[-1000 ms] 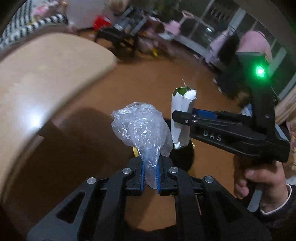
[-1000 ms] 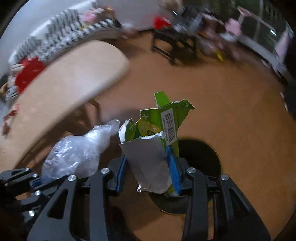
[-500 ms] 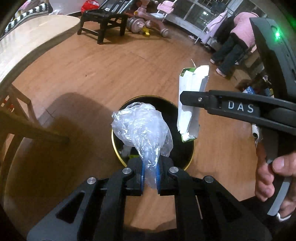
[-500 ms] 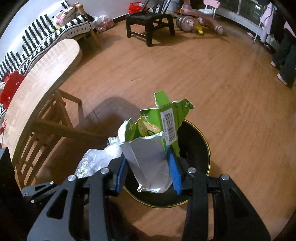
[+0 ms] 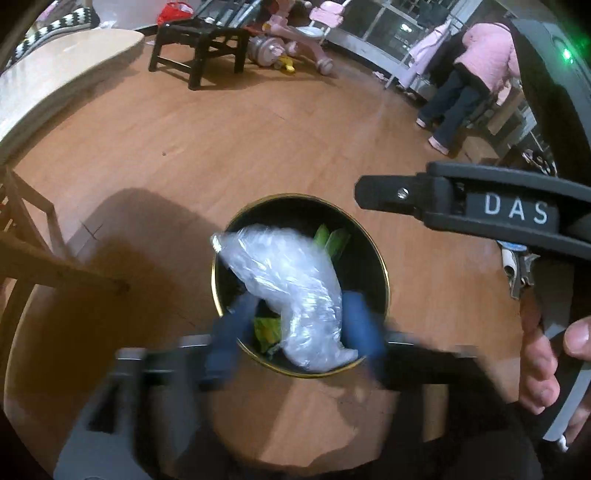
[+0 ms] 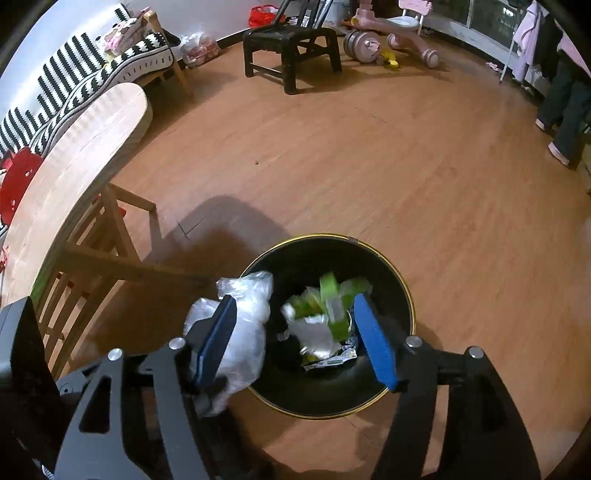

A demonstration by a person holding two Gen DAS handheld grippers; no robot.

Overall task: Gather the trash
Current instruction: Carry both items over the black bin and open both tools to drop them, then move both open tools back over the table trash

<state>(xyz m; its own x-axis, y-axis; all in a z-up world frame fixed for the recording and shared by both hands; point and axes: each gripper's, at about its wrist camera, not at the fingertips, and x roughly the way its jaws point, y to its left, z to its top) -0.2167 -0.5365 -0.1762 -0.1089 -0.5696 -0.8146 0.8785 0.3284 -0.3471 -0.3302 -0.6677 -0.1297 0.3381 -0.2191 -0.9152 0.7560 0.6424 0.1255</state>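
Observation:
A round black trash bin with a gold rim [image 5: 384, 266] [image 6: 408, 295] stands on the wooden floor below both grippers. My left gripper [image 5: 295, 328] is open and blurred; the crumpled clear plastic bag [image 5: 291, 284] [image 6: 240, 325] sits loose between its fingers over the bin's mouth. My right gripper [image 6: 295, 339] is open above the bin. The green and white carton [image 6: 325, 314] is below its fingers, blurred, inside the bin. The right gripper's black body [image 5: 480, 210] shows in the left wrist view at the right.
A wooden table [image 6: 74, 158] with slatted legs stands left of the bin. A black stool [image 6: 291, 48], pink toys [image 6: 391, 26] and a striped sofa [image 6: 74, 74] lie farther back. A person in pink [image 5: 480, 66] stands at the far right.
Both grippers have opened over the bin. The carton has dropped out of the right gripper into the bin. The plastic bag has come loose from the left gripper's fingers.

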